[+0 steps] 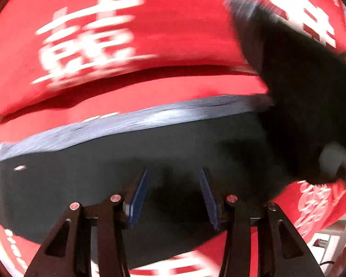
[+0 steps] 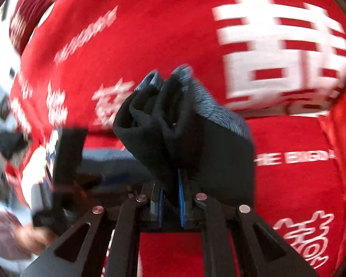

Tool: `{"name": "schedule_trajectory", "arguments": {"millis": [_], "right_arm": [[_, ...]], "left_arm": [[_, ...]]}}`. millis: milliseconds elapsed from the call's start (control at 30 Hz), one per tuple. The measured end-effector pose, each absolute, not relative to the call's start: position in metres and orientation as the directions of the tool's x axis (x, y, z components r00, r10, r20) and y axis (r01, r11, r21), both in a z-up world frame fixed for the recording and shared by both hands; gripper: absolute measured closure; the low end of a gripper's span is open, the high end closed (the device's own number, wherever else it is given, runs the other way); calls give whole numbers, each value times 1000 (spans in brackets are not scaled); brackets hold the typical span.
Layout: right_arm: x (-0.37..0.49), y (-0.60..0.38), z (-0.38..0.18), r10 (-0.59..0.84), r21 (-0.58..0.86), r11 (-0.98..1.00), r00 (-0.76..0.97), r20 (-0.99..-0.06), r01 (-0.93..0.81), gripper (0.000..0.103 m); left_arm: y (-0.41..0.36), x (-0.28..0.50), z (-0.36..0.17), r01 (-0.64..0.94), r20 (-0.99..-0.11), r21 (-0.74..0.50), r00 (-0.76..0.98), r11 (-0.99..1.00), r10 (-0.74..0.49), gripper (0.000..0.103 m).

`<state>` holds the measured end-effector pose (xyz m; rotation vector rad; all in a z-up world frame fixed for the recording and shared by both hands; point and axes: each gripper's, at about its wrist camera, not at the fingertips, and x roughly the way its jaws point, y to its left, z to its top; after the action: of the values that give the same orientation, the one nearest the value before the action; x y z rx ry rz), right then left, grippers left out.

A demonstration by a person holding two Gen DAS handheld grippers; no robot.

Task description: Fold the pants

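1. Ahead of the left gripper (image 1: 174,196), the pants' (image 1: 126,173) grey-blue waistband edge (image 1: 131,120) runs across the view; beyond it lies open red cloth (image 1: 173,34) with white lettering.
2. The left gripper's blue pads stand apart over the dark fabric, nothing pinched between them.
3. The right gripper (image 2: 171,198) has its jaws nearly closed, clamping a bunched fold of the pants (image 2: 173,127), lifted off the red cloth (image 2: 288,184).
4. To the right gripper's left, the other gripper (image 2: 67,157) is close; its right side is clear.
5. The pants are black with a ribbed grey-blue band, blurred.
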<state>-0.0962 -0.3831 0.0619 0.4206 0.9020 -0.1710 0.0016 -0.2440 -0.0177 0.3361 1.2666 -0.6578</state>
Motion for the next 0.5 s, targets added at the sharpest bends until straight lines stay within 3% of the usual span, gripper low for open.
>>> {"name": "schedule_trajectory", "arguments": {"millis": [167, 267, 300, 333, 367, 433, 500], "right_arm": [[-45, -287, -11, -8, 88, 976, 436, -900, 200, 89], [-36, -242, -41, -212, -177, 976, 356, -910, 130, 83], [-38, -233, -42, -267, -244, 964, 360, -894, 109, 80], [-40, -224, -41, -292, -280, 956, 360, -886, 87, 69], [-45, -217, -36, -280, -275, 959, 362, -889, 67, 60], [-54, -214, -25, -183, -175, 983, 362, -914, 55, 59], [-61, -231, -10, -12, 39, 990, 360, -933, 132, 59]], "left_arm": [[-154, 42, -37, 514, -971, -50, 177, 856, -163, 55], [-124, 53, -42, 493, -973, -37, 179, 869, -144, 55], [-116, 56, -42, 494, -973, -39, 180, 868, -146, 55], [-111, 57, -41, 496, -972, -45, 178, 867, -152, 55], [-107, 58, -40, 501, -973, -55, 168, 864, -159, 55], [-106, 57, -36, 509, -973, -95, 135, 856, -188, 55], [-111, 53, -23, 525, -964, -166, 92, 835, -250, 55]]}}
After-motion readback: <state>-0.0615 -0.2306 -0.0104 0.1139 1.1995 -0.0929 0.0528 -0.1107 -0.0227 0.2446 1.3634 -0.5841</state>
